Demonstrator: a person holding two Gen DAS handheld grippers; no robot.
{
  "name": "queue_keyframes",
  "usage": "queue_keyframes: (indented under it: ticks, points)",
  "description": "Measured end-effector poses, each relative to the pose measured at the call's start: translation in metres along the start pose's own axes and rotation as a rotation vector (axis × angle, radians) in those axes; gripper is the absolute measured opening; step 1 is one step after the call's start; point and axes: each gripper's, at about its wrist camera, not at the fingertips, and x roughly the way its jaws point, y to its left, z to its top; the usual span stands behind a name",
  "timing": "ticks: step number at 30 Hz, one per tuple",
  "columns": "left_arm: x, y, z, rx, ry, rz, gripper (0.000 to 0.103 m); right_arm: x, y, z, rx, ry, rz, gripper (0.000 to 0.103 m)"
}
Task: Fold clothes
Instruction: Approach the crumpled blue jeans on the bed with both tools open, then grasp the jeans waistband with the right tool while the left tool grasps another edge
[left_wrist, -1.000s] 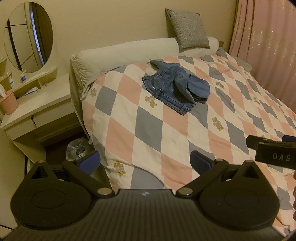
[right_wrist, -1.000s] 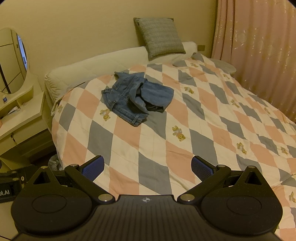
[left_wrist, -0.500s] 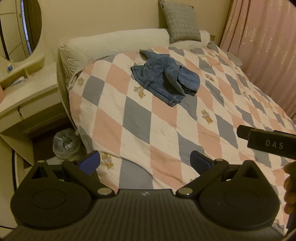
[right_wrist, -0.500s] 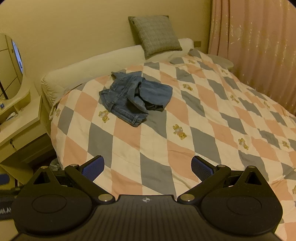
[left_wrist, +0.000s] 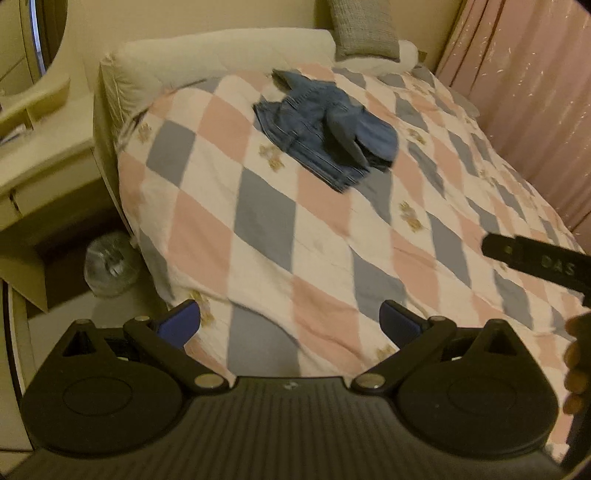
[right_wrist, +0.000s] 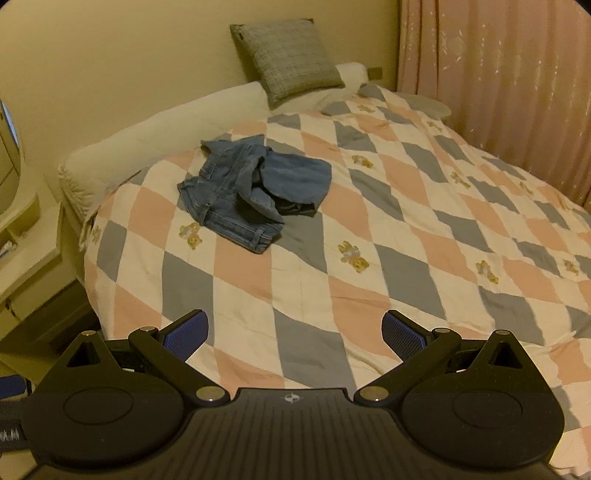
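Note:
A crumpled pair of blue denim shorts (left_wrist: 325, 129) (right_wrist: 251, 192) lies on the checked quilt (left_wrist: 280, 236) (right_wrist: 388, 236) toward the head of the bed. My left gripper (left_wrist: 290, 323) hovers open over the quilt's near left corner, well short of the shorts, with nothing between its fingers. My right gripper (right_wrist: 295, 330) is also open and empty above the near part of the quilt. The body of the right gripper shows at the right edge of the left wrist view, held by a hand (left_wrist: 576, 354).
A long white bolster (right_wrist: 159, 144) and a grey cushion (right_wrist: 288, 59) sit at the headboard. Pink curtains (right_wrist: 498, 74) hang along the right side. A cream dressing table (left_wrist: 40, 140) with a mirror stands left of the bed, with a plastic-lined bin (left_wrist: 110, 264) on the floor beside it.
Both grippers have moved forward toward the bed, so the shorts and quilt look larger. The left view has swung down and left and is blurred. Both stay open.

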Motion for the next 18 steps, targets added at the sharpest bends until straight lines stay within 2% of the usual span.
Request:
queue_keyframes:
  ticks: [5,8,12,18]
  points:
    - [0.038,0.008,0.031,0.100,-0.006,0.079,0.102,0.023,0.004,0.009,0.074,-0.076,0.012,0.103]
    - [0.062,0.014,0.053,0.156,-0.009,0.090,0.102,0.044,0.010,0.018,0.055,-0.082,0.028,0.103]
    - [0.100,0.024,0.089,0.233,0.000,0.054,0.102,0.080,0.026,0.030,-0.036,-0.009,-0.009,0.103]
    - [0.159,0.047,0.144,0.343,-0.023,0.038,0.101,0.135,0.030,0.038,-0.008,0.094,-0.044,0.103]
